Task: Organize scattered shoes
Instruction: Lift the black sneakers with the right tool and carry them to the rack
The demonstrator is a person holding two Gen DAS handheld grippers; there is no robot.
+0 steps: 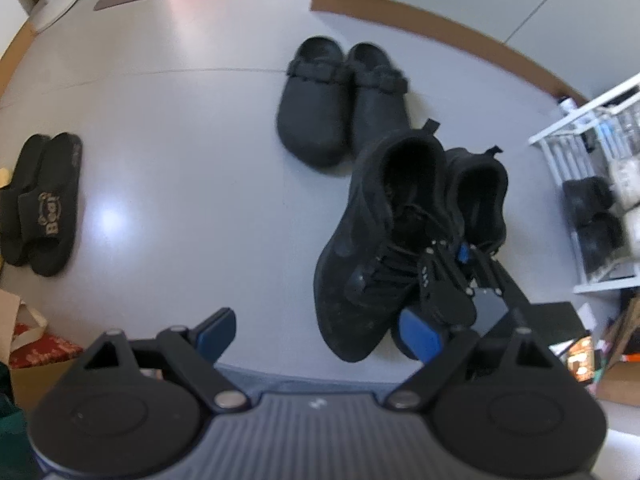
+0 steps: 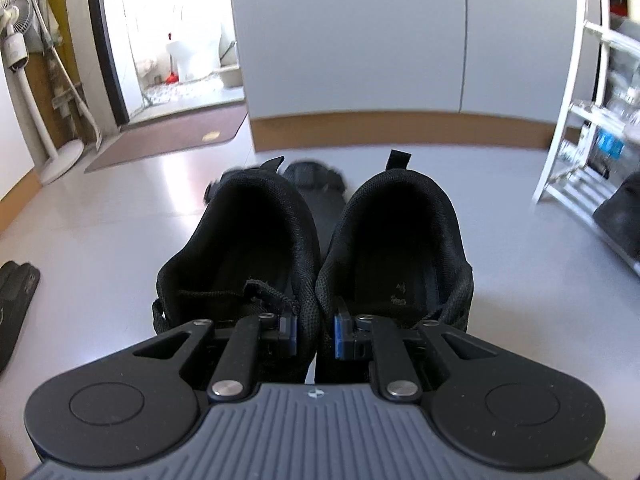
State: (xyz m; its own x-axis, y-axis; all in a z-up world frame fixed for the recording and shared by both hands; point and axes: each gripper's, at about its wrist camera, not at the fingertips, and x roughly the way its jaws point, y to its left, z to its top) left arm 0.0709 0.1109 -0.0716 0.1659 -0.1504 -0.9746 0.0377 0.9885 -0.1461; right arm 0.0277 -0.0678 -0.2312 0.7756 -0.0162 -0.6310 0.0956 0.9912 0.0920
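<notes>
Already the floor (image 1: 180, 128) looks largely sorted: black clogs (image 1: 340, 100) paired near the baseboard (image 1: 440, 20), slides (image 1: 40, 204) paired far left, wide bare floor between them. Against the wall, the white rack (image 1: 592, 184) hems in the right side. Closer now, the black sneakers (image 2: 312, 248) sit side by side, right gripper (image 2: 315, 332) with jaws clamped on their two touching inner collars. Left gripper (image 1: 320, 334) hovers above, jaws wide apart, holding nothing. Placing this pair seems the main job left.
</notes>
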